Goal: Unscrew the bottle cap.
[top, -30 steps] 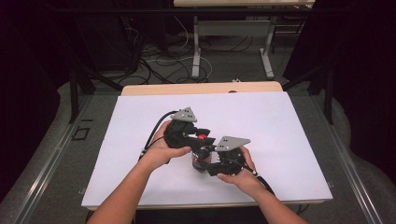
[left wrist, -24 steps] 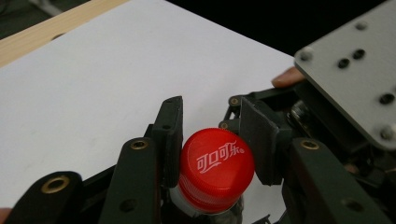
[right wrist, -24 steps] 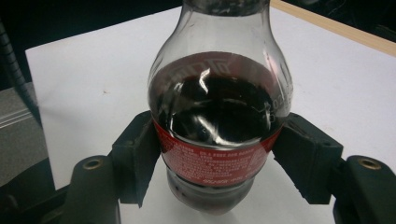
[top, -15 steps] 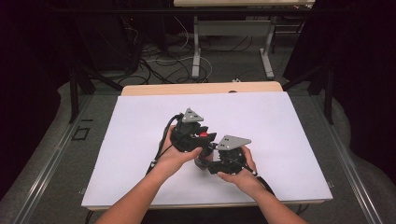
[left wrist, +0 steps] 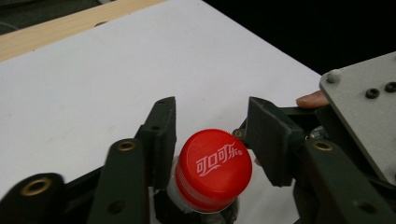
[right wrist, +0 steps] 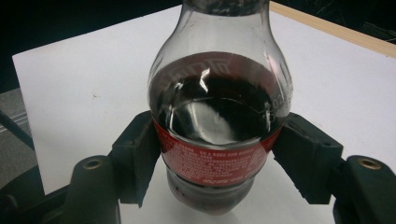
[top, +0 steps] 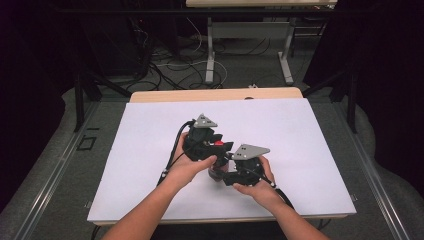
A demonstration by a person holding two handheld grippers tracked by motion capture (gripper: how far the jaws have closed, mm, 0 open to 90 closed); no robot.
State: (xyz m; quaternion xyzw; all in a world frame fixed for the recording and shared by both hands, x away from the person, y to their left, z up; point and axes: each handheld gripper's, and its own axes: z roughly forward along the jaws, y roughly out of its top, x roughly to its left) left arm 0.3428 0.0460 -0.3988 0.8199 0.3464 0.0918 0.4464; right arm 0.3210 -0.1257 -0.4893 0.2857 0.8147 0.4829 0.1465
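While capped, the bottle (right wrist: 219,121) holds dark liquid.

High view: above, looks fwd and down on table (top: 150,150). Gripper views: very close, along own jaws; both share bottle (right wrist: 219,121) w/ high view.

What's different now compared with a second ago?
The left gripper has moved right, toward the right gripper, and its jaws now sit on either side of the red cap. The right gripper stays clamped on the bottle, in the same spot on the white table.
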